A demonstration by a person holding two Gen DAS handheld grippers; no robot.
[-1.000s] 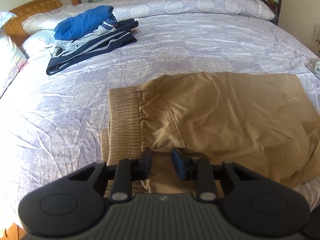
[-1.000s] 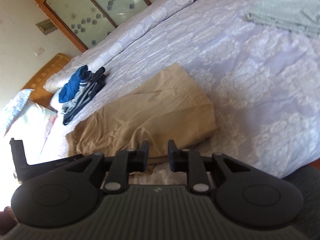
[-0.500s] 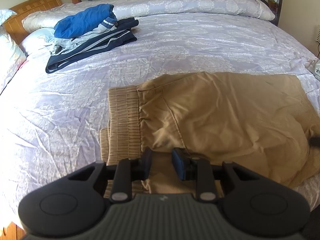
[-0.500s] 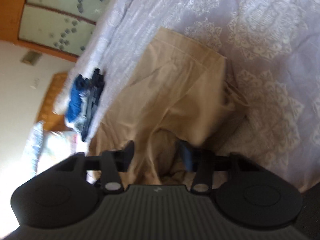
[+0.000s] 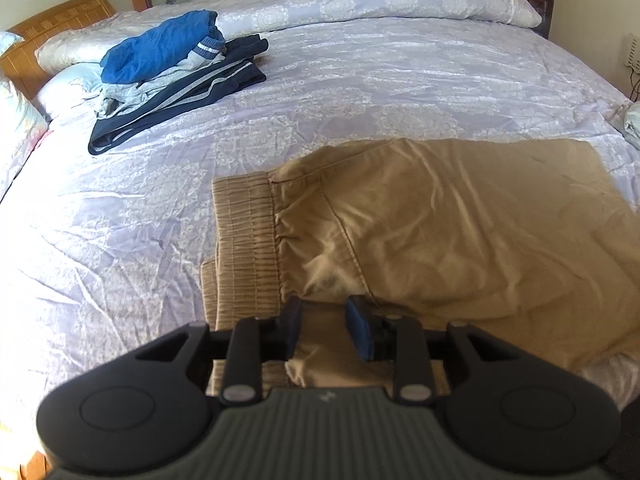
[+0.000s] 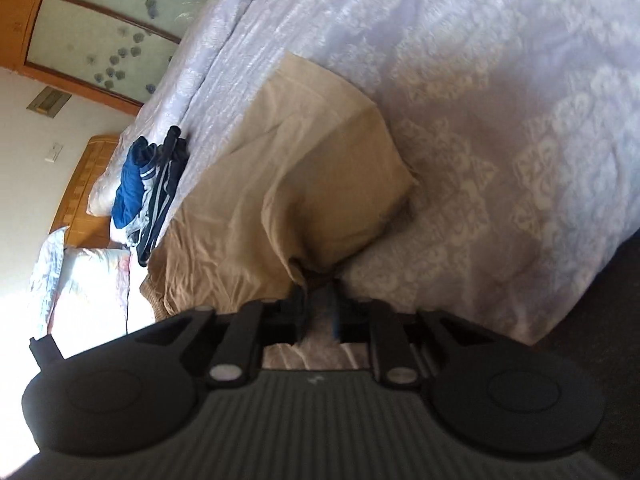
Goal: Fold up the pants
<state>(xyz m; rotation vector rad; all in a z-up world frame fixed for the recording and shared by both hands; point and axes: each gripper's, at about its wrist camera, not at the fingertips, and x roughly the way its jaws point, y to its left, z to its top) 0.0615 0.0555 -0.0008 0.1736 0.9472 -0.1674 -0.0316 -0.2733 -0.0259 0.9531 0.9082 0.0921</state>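
Tan pants (image 5: 460, 240) with a ribbed waistband (image 5: 244, 248) lie folded lengthwise on the lilac bedspread (image 5: 360, 80). My left gripper (image 5: 322, 330) is open just above the near edge of the pants, beside the waistband. In the right wrist view the pants (image 6: 304, 168) run away from me, and my right gripper (image 6: 318, 308) is shut on a lifted corner of the pants at their near end, pulling the cloth into a peak.
A pile of blue, grey and navy clothes (image 5: 172, 76) sits at the bed's far left near pillows (image 5: 64, 80) and a wooden headboard (image 5: 52, 28). A pale folded cloth (image 5: 632, 124) lies at the right edge. The bed edge drops to dark floor (image 6: 600, 300).
My right gripper moved in over the pants' end, opened wide, then closed on a corner of cloth and lifted it. The left gripper stayed put and open.
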